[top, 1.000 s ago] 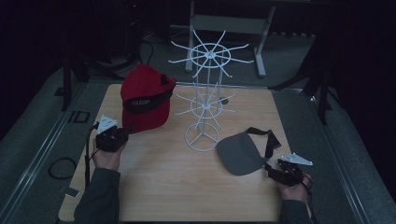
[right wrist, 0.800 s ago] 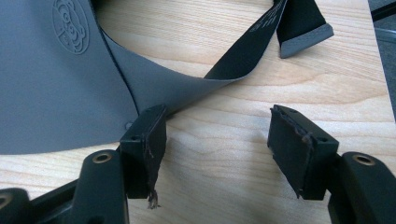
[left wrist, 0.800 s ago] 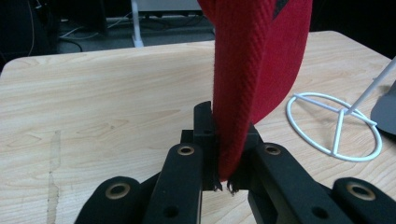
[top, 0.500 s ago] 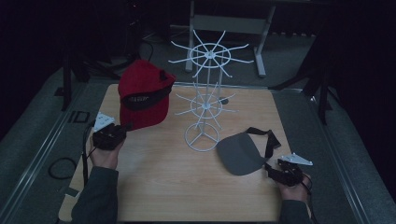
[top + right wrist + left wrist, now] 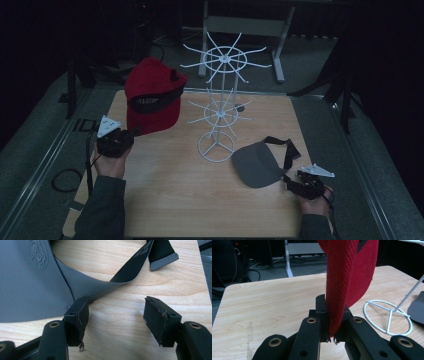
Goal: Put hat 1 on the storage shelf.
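Note:
A red cap (image 5: pixel 151 97) with a black band hangs lifted above the table's left side, its brim (image 5: pixel 342 297) clamped in my left gripper (image 5: pixel 127 136), which is shut on it. The white wire hat stand (image 5: pixel 220 95) rises at the table's middle, its ring base (image 5: pixel 387 317) close to the right of the cap. A grey visor (image 5: pixel 260 162) with a black strap (image 5: pixel 140 265) lies flat at the right front. My right gripper (image 5: pixel 292 184) rests beside the visor's edge, open, with bare wood between its pads (image 5: pixel 77 320).
The wooden table (image 5: pixel 170 200) has raised grey edges on both sides. A cable loop (image 5: pixel 62 180) lies off the left edge. A metal frame leg (image 5: pixel 277 45) stands on the floor behind the table.
My left gripper has carried the red cap slightly left and tilted it more upright. The right gripper and the visor have stayed put.

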`<state>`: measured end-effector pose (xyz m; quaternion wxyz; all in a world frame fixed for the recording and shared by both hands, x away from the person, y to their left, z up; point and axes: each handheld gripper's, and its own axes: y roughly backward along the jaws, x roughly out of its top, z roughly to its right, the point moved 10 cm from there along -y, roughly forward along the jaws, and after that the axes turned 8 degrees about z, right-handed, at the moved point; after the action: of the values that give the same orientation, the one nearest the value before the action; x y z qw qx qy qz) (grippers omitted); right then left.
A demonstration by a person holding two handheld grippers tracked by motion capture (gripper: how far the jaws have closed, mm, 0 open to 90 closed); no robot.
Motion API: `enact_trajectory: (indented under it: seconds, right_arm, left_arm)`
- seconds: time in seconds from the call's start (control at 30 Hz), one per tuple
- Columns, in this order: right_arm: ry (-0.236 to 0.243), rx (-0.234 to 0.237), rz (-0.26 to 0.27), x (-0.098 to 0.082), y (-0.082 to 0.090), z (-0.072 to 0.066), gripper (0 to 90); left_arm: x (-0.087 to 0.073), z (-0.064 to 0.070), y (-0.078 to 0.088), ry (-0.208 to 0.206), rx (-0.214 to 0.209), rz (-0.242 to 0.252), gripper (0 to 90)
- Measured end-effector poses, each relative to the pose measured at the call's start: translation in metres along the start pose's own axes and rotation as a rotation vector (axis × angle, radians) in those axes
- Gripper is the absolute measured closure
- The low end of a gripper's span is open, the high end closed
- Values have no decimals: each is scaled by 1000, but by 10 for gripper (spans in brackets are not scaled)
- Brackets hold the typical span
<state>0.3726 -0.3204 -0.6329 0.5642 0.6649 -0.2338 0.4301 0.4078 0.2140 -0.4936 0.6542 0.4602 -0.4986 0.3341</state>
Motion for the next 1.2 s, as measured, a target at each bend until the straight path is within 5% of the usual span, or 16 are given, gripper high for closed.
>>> enact_trajectory:
  seconds: [1.2]
  right_arm:
    - [1,1,0,0,0,0,369]
  left_arm:
    - [43,-9,13,15,10,78,858]
